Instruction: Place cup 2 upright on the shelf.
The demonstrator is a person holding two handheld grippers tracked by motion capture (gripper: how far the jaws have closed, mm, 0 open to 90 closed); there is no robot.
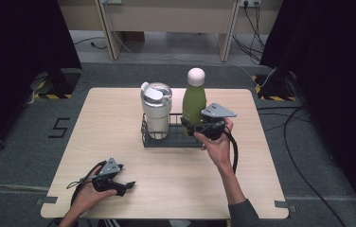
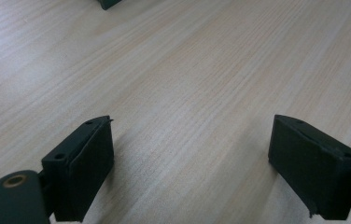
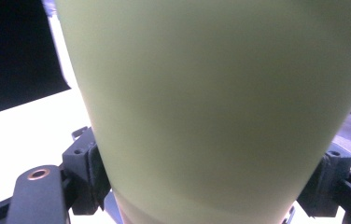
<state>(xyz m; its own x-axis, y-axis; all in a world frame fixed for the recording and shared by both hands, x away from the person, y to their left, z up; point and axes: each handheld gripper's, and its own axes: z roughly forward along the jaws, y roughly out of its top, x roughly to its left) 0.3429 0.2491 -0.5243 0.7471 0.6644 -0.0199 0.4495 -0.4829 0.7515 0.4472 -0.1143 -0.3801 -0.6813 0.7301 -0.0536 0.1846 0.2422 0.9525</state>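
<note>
Dark curtains flank a pale wood table; right gripper clamps green bottle, left gripper gapes.

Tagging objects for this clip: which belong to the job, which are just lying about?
In the job: tall green bottle with white cap, clamped by the right gripper; black wire rack.
Lying about: white lidded tumbler in the rack; left gripper, open, resting on the wooden table.

Light wood table on grey carpet, black curtains both sides, cables on floor
</note>
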